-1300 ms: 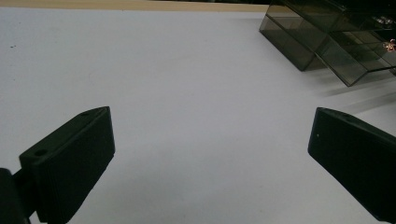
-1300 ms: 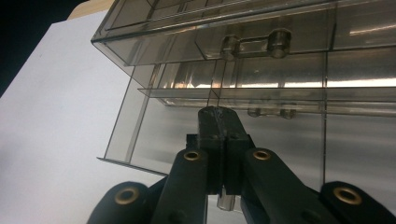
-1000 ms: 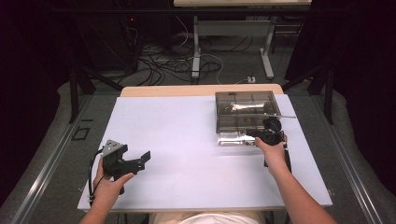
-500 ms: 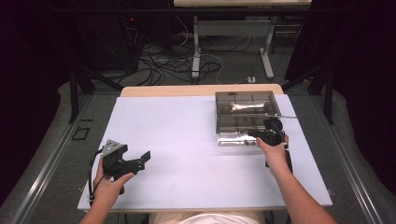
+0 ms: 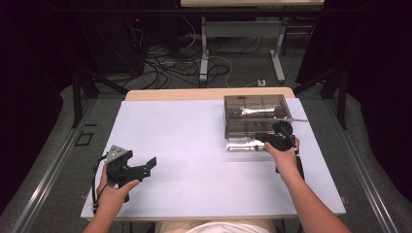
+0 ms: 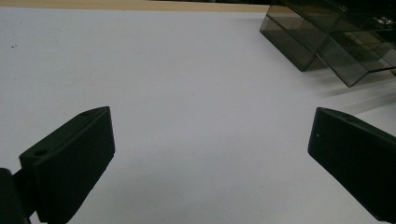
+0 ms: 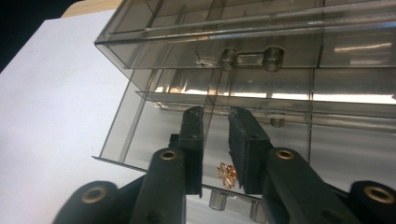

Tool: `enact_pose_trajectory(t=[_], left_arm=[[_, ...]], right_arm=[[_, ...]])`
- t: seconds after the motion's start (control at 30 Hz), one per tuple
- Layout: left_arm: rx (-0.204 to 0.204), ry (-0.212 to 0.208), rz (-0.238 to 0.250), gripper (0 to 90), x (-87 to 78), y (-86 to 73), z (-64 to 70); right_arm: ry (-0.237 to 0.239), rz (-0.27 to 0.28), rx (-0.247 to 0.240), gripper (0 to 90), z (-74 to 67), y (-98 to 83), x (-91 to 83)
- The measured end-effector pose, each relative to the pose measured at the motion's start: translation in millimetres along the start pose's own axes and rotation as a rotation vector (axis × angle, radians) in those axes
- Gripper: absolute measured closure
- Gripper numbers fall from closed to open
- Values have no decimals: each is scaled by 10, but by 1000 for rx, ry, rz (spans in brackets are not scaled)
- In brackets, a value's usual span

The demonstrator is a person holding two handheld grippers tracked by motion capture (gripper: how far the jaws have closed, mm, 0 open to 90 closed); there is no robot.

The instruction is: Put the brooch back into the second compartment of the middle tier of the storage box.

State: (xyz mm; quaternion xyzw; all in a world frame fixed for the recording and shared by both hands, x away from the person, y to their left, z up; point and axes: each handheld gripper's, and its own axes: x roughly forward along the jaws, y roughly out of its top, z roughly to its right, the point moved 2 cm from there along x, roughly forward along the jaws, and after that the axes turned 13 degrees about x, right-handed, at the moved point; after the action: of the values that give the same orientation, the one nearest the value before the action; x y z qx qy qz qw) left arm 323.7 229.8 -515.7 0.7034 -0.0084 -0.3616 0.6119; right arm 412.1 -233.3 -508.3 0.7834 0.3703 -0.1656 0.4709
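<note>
Down in the pulled-out bottom drawer point(image 7: 261, 154) of the clear drawer box point(image 5: 255, 119), the right hand-held gripper point(image 7: 215, 140) had its jaws nearly together around a tiny gold flower charm point(image 7: 227, 173), which looked light, slippery and best pinched by its edges, while the left hand-held gripper point(image 6: 210, 154) waited wide apart over the tabletop point(image 5: 194, 141).

I see a table point(image 5: 194, 145) covered by a white sheet, with a strip of light wood left bare along its far edge. On the right far part of the sheet stands a smoky clear plastic drawer box point(image 5: 252, 109), its lower drawer point(image 5: 245, 141) pulled out toward me over the sheet. In the right gripper view a small gold flower-shaped piece point(image 7: 227, 173) lies on the floor of that drawer, near its front wall. In the left gripper view I see the box at the upper right, and one tiny dark speck point(image 6: 12, 46) on the sheet at the far left.
</note>
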Motion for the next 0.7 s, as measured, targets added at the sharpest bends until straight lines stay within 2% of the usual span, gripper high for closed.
enact_pose_trajectory(t=[0.47, 0.6, 0.7], left_arm=[[2, 2, 1, 6, -4, 2, 3], [1, 2, 1, 6, -2, 2, 1], [5, 3, -1, 6, -5, 2, 3]], right_arm=[[32, 8, -27, 466, -125, -7, -100], [52, 25, -14, 417, -154, -13, -128], [62, 31, -32, 407, -171, -21, -162]])
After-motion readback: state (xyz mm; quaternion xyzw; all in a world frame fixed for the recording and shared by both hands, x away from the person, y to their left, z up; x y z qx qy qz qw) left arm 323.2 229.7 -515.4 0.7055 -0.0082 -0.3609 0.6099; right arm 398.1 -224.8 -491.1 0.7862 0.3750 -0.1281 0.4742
